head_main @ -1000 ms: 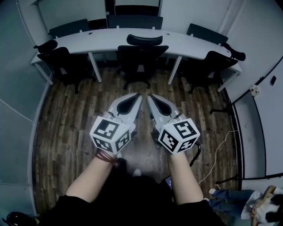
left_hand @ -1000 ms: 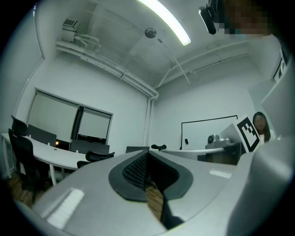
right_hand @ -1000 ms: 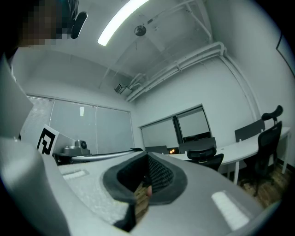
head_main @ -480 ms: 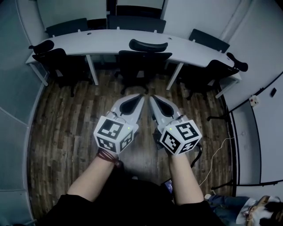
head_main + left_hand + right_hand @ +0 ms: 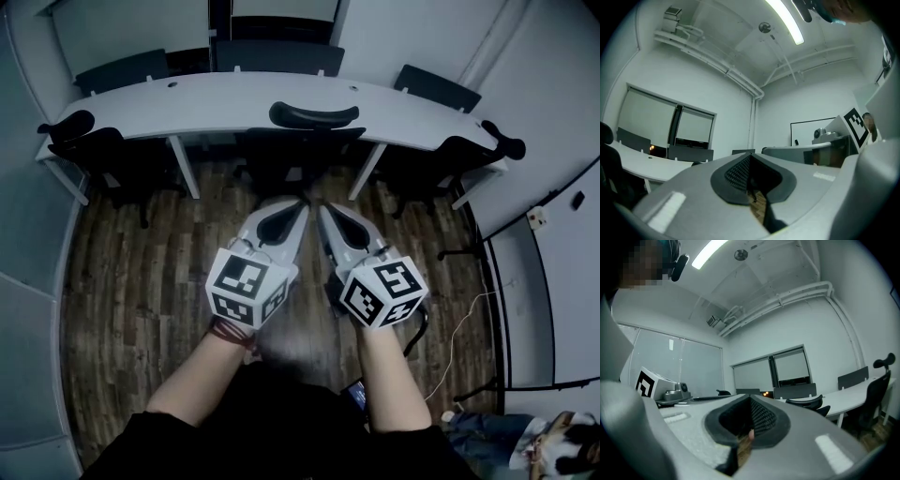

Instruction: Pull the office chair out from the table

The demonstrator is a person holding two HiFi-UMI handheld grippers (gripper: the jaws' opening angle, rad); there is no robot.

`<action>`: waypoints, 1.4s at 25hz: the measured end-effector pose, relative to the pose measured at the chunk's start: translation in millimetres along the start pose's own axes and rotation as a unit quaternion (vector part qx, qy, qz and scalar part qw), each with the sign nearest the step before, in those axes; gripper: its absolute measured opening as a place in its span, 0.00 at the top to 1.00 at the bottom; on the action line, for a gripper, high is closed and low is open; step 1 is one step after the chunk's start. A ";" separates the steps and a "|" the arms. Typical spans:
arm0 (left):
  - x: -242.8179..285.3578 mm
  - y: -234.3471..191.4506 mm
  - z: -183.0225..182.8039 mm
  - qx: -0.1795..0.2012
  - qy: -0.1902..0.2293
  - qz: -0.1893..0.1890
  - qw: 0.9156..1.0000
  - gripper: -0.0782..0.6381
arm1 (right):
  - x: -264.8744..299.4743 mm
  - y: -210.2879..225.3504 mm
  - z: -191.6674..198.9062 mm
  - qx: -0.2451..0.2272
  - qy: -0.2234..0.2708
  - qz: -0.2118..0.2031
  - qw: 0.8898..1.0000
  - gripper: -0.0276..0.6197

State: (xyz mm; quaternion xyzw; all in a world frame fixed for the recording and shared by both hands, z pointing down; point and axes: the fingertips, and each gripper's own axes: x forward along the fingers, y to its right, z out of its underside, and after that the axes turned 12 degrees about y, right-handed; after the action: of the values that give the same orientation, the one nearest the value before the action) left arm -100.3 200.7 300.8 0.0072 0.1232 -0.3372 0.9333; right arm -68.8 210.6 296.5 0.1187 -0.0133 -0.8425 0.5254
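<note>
The black office chair [image 5: 302, 141] stands tucked under the curved white table [image 5: 216, 97], its headrest [image 5: 314, 114] above the table's edge. My left gripper [image 5: 300, 203] and right gripper [image 5: 322, 209] are held side by side over the wooden floor, pointing at the chair and a short way from it. Both are shut with nothing between the jaws. In the left gripper view the left gripper [image 5: 751, 185] is shut, with the table [image 5: 635, 165] to its left. In the right gripper view the right gripper [image 5: 746, 434] is shut, and the chair [image 5: 806, 402] shows beyond it.
More black chairs stand at the table's left end [image 5: 89, 142] and right end [image 5: 469, 148], and others [image 5: 277, 54] behind it. A white cable [image 5: 466, 323] runs over the floor at the right. A person [image 5: 562, 442] is at the bottom right.
Both grippers have moved forward together toward the table and chair, which now sit nearer. The jaws have stayed shut and empty.
</note>
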 end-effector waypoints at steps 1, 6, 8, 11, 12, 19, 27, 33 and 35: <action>4.8 -7.3 0.0 0.002 -0.001 0.005 1.000 0.89 | 9.3 1.7 1.4 0.001 0.000 0.003 1.000 0.95; 21.9 -42.5 4.4 0.004 -0.008 0.024 1.000 0.89 | 46.1 11.3 10.1 0.000 -0.005 0.017 1.000 0.95; 27.1 -56.3 6.1 0.005 -0.011 0.026 1.000 0.89 | 57.2 15.4 12.0 -0.001 -0.005 0.023 1.000 0.95; 32.7 -72.1 8.3 0.002 -0.011 0.026 1.000 0.89 | 70.1 19.8 15.8 -0.003 -0.006 0.028 1.000 0.95; 33.2 -75.8 8.9 0.001 -0.011 0.026 1.000 0.89 | 73.2 20.3 17.4 -0.004 -0.007 0.028 1.000 0.95; 32.7 -105.7 12.6 -0.003 -0.015 0.021 1.000 0.89 | 100.7 16.8 29.4 -0.018 -0.014 0.031 0.999 0.96; 48.7 -124.8 12.1 0.001 -0.012 0.010 1.000 0.89 | 117.2 33.5 26.2 -0.009 -0.012 0.020 1.000 0.96; 81.2 -138.2 19.8 0.007 -0.015 0.015 1.000 0.89 | 145.1 59.0 27.2 -0.007 -0.014 0.011 1.000 0.95; 99.7 -146.0 25.7 0.006 -0.016 0.013 1.000 0.89 | 156.7 75.0 27.8 -0.007 -0.014 0.008 1.000 0.96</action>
State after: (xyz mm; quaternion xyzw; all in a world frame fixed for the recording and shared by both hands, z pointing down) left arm -112.7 22.8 312.5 0.0089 0.1059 -0.3259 0.9394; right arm -74.3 35.0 305.4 0.1030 -0.0164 -0.8397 0.5330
